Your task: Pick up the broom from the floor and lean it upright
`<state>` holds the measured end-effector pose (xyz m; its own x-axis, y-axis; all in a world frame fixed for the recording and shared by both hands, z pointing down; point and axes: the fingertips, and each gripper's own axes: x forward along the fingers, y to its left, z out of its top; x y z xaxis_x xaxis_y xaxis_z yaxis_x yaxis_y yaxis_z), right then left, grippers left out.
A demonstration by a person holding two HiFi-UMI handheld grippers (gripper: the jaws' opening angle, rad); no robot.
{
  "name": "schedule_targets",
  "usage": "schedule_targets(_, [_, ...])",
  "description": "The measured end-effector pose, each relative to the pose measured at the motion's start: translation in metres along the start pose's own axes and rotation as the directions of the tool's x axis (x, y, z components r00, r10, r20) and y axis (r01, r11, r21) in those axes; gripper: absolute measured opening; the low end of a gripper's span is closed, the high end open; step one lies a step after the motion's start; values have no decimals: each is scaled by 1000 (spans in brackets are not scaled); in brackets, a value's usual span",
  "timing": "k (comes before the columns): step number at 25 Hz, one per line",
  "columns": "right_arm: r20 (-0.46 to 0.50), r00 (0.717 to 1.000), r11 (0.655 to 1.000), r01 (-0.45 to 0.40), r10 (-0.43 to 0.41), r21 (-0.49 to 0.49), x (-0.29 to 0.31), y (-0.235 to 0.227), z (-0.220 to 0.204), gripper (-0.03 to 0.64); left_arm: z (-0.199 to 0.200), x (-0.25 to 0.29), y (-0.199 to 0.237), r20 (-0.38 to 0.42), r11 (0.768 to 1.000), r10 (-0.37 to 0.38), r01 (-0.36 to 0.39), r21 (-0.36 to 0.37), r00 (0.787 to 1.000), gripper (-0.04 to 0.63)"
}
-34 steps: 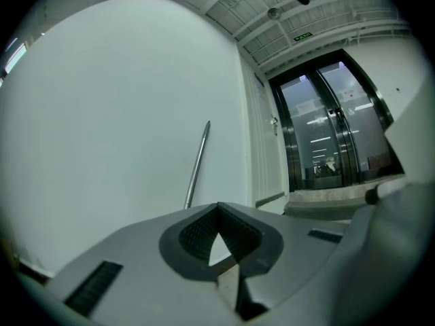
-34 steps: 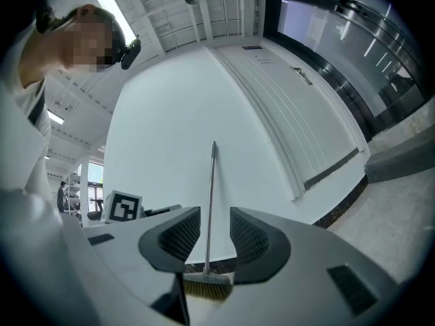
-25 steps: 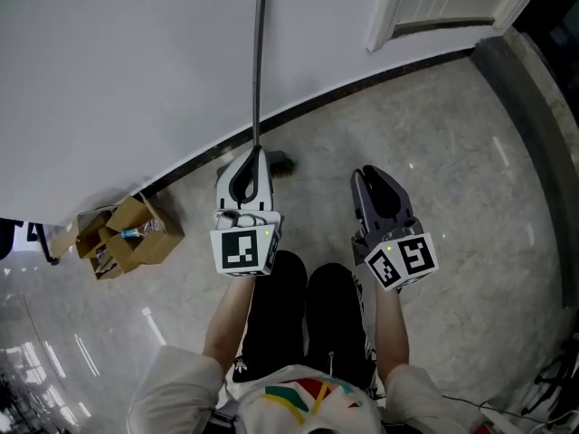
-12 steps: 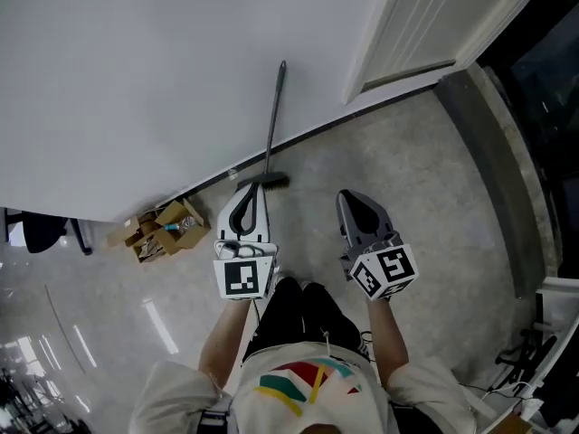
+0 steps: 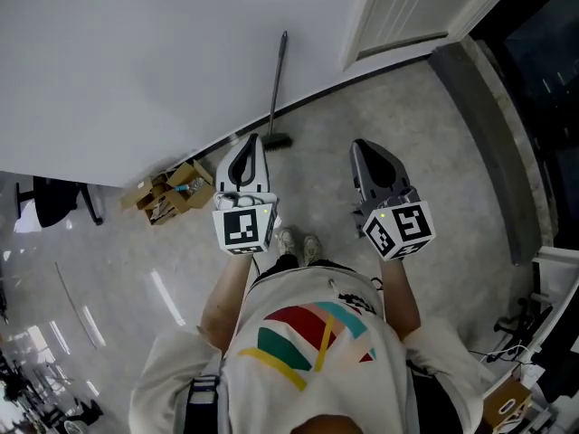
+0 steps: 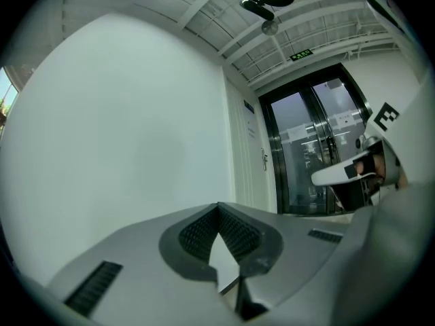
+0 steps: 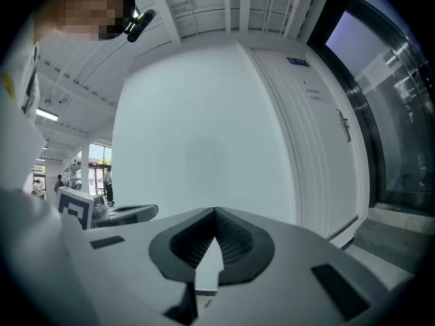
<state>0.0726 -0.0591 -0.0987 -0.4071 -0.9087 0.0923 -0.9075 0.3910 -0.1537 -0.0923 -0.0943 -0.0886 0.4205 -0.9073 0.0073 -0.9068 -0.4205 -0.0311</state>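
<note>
The broom [image 5: 278, 89] stands upright, its thin dark handle leaning on the white wall [image 5: 136, 52] and its small dark head [image 5: 279, 140] on the floor at the baseboard. My left gripper [image 5: 251, 139] is raised in front of the person and points at the wall just left of the broom head; its jaws are shut and empty [image 6: 219, 206]. My right gripper [image 5: 366, 145] is held level beside it, also shut with nothing between its jaws [image 7: 215, 210]. Neither gripper touches the broom, and neither gripper view shows it.
Opened cardboard boxes [image 5: 172, 191] lie at the wall to the left. A white door [image 5: 412, 7] is to the right of the broom, with a dark raised strip [image 5: 479, 125] along the floor beyond. Glass doors [image 6: 312, 155] show in the left gripper view.
The person has stood up and the floor has dropped away in view. The left gripper, which was at the broom handle, is now apart from it; the broom stays leaning on the wall.
</note>
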Motion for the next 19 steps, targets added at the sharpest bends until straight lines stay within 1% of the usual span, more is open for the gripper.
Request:
schedule_targets(5, [-17,1000,1000,-9,9,-15,-2,16,-5,12,-1,-13,10,-1,1000,12,-12,-8,1000,40])
schedule_targets(10, [-14,1000,999,-25,24,-30,-3,20,-5,12,-6,-20,12,-5,999,35,-35,-10,999,40])
schedule_targets(19, [-28,999,999,-39,39,-29,13,32,-2,12,-8,-23,33,-25,998,58,-58,-28,998,40])
